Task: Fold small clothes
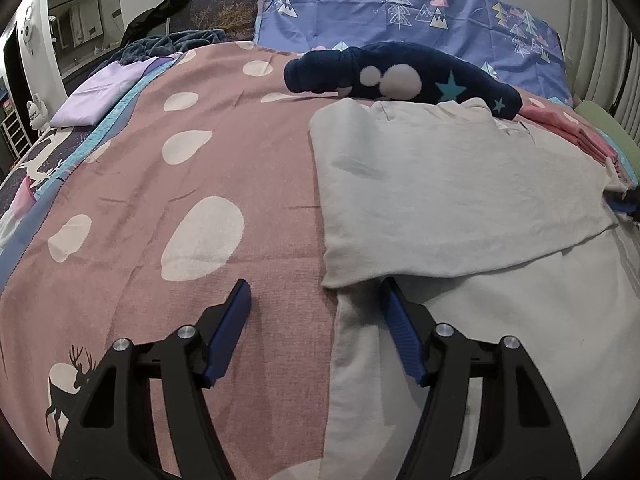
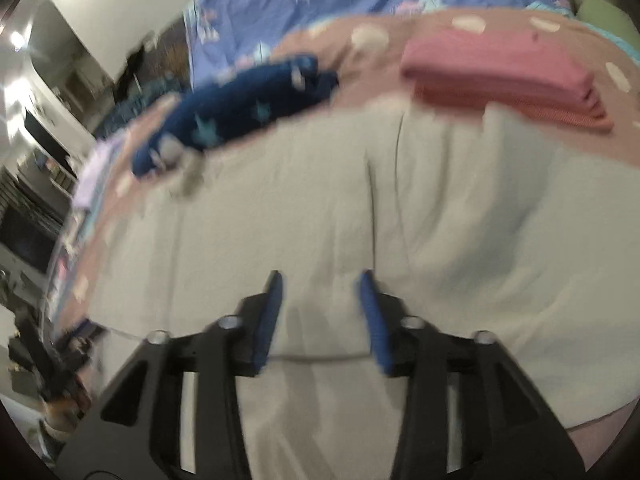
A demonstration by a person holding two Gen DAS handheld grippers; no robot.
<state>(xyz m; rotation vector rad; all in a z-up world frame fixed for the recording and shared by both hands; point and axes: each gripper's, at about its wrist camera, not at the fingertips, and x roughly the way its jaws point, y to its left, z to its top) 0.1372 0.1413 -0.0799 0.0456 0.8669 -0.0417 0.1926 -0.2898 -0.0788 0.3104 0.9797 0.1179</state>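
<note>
A pale grey garment [image 1: 460, 184] lies on the pink spotted bedspread [image 1: 140, 184], its upper part folded over a lower layer [image 1: 500, 340]. My left gripper [image 1: 315, 286] is open at the fold's near left corner: one finger over bare bedspread, the other at the grey cloth's edge, nothing pinched. A dark blue tip [image 1: 624, 202] shows at the garment's right edge. In the blurred right wrist view, my right gripper [image 2: 321, 276] hovers over the grey garment [image 2: 400, 208] with its jaws apart and only flat cloth between them.
A navy fleece piece with stars [image 1: 400, 76] [image 2: 240, 112] lies beyond the grey garment. A folded pink stack [image 2: 500, 76] [image 1: 576, 132] sits at the far right. Folded lilac cloth [image 1: 100, 96] lies far left, and a blue tree-print sheet [image 1: 400, 12] covers the back.
</note>
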